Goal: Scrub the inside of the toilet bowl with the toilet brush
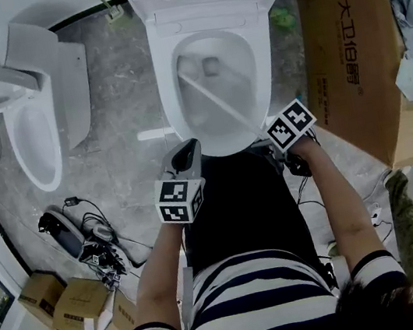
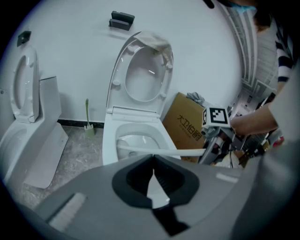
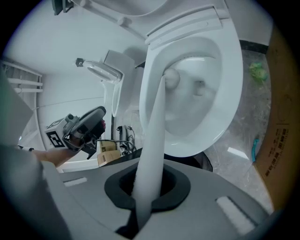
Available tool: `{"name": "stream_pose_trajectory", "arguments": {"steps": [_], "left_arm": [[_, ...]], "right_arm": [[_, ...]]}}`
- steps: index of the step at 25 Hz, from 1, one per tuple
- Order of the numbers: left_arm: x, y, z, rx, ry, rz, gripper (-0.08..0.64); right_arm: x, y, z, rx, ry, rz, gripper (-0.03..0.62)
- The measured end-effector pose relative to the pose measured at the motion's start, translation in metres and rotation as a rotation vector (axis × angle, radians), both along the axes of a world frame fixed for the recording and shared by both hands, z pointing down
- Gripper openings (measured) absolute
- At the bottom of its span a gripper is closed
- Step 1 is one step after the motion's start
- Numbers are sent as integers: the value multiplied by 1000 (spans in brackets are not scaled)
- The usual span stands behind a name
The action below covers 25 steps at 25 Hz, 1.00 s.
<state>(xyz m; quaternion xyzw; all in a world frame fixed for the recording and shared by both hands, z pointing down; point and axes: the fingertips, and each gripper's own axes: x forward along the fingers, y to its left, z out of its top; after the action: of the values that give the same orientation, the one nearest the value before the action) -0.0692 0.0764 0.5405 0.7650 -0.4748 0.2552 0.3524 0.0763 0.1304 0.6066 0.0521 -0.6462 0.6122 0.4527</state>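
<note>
— Grey marbled floor all round, white wall behind. What stands on it?

— Biggest is the white toilet in the middle, its lid tipped up against the wall and the bowl open. A second toilet stands off to the left, lid also up. A large brown cardboard box sits just beside the main toilet on the right, and some smaller boxes lie at the lower left near a tangle of cables.

— And the person?

— Striped top, dark lap, right in front of the bowl, one tool in each hand.

— Right hand-held gripper?

— Clamped on the white handle of the toilet brush. It sits at the front right of the rim, and the handle runs up from between the jaws, over the rim and slantwise down into the bowl.

— Where is the brush end?

— Inside the bowl, at its left inner wall, near the outlet hole; the end looks blurred.

— Left hand-held gripper?

— Jaws together, nothing held between them. It hovers above the lap, near the front rim, pointing at the toilet, well clear of the brush handle.
</note>
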Motion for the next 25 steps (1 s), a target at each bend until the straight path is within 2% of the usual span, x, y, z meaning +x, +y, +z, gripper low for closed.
{"name": "stream_pose_trajectory", "arguments": {"steps": [6,15,25], "left_arm": [[8,-1,0,2,1,18,0],[11,-3,-1,8,-1,27,0],[12,1,-9,22,7,31,0]], "right_arm": [[-5,-11,5,50,12,96,-3],[1,-18,12,74,33,237,-3],[4,-8,-3,48,22,266,-3]]}}
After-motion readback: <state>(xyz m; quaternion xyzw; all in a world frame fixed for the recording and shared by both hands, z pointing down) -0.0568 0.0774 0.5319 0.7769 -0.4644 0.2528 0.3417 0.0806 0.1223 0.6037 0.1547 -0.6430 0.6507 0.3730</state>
